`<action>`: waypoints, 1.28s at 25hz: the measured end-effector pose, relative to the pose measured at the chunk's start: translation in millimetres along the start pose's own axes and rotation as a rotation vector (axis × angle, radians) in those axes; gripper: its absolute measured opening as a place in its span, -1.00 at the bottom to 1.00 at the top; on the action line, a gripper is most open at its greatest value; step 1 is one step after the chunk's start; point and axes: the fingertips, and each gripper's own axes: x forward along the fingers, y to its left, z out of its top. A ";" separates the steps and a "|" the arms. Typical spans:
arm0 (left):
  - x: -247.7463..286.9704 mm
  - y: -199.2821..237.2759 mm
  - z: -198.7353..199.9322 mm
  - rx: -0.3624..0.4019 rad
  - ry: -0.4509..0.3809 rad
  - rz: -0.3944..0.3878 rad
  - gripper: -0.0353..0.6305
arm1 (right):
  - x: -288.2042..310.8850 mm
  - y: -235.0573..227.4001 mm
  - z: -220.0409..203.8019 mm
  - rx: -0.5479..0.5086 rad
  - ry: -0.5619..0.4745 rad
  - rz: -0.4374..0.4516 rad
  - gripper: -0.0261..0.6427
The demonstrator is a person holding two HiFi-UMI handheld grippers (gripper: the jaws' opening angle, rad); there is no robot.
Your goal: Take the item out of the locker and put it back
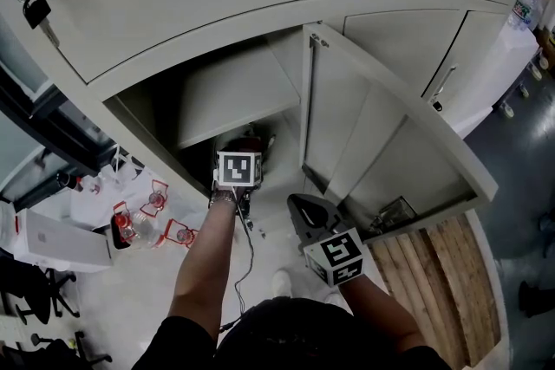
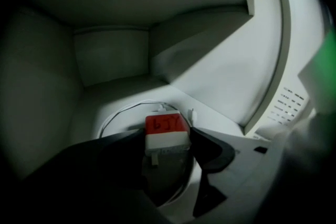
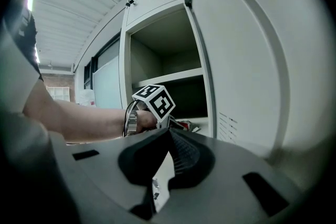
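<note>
A red-and-white charger block [image 2: 167,134] with its white cable [image 2: 121,113] lies on the floor of the open locker compartment [image 2: 110,60]. My left gripper [image 2: 167,140] reaches down into the compartment, with a jaw against each side of the block. In the head view the left gripper [image 1: 238,169] sits at the locker mouth, and a bit of red [image 1: 251,139] shows just beyond it. My right gripper [image 3: 168,132] is shut and empty, held outside beside the open door [image 3: 247,60]; in the head view the right gripper [image 1: 305,217] is below that door [image 1: 390,143].
The door swings out to the right of the compartment. A shelf [image 1: 234,100] spans the locker above the charger. Keys [image 1: 36,9] hang from the locker above left. A table with bottles [image 1: 139,225] stands at the left and a wooden pallet [image 1: 434,264] at the right.
</note>
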 end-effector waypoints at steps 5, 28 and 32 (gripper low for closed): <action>-1.0 -0.6 4.2 0.045 -0.046 0.020 -0.09 | -4.4 0.6 0.1 0.003 -0.003 -0.007 -0.92; -40.7 -18.3 -3.7 0.122 -0.238 0.149 -0.10 | -43.0 -5.9 -0.3 -0.016 -0.008 0.021 -0.92; -59.4 -28.3 -7.4 0.096 -0.270 0.157 -0.10 | -52.2 -1.5 -0.3 -0.026 -0.010 0.050 -0.92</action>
